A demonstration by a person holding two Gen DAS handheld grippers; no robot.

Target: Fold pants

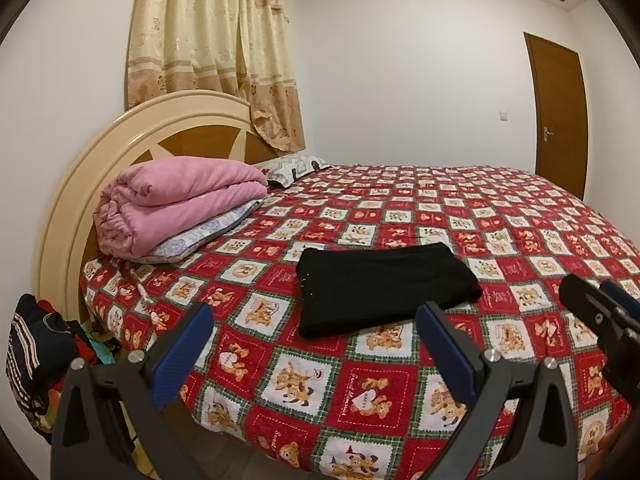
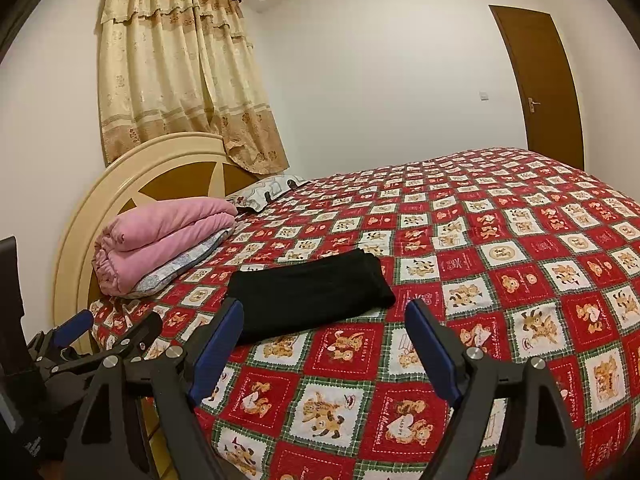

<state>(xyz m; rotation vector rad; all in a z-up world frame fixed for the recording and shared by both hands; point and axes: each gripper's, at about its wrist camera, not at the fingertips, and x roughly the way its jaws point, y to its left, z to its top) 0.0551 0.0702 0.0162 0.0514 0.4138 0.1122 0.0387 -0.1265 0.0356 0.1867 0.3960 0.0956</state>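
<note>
Black pants (image 1: 380,286) (image 2: 310,294) lie folded into a flat rectangle on the red bear-patterned bedspread (image 1: 400,392) (image 2: 480,280). My left gripper (image 1: 316,312) hovers above the bed's near edge, short of the pants, jaws wide apart with nothing between them. My right gripper (image 2: 326,308) stands just as open and empty, its blue left pad near the pants' front corner in the right wrist view. Each gripper shows at the edge of the other's view: right gripper (image 1: 600,300), left gripper (image 2: 112,326).
A folded pink blanket (image 1: 176,204) (image 2: 160,236) rests on pillows by the cream headboard (image 1: 120,152). A pile of clothes (image 1: 36,360) sits on the floor left of the bed. A curtain (image 2: 180,92) and a brown door (image 2: 540,80) stand behind.
</note>
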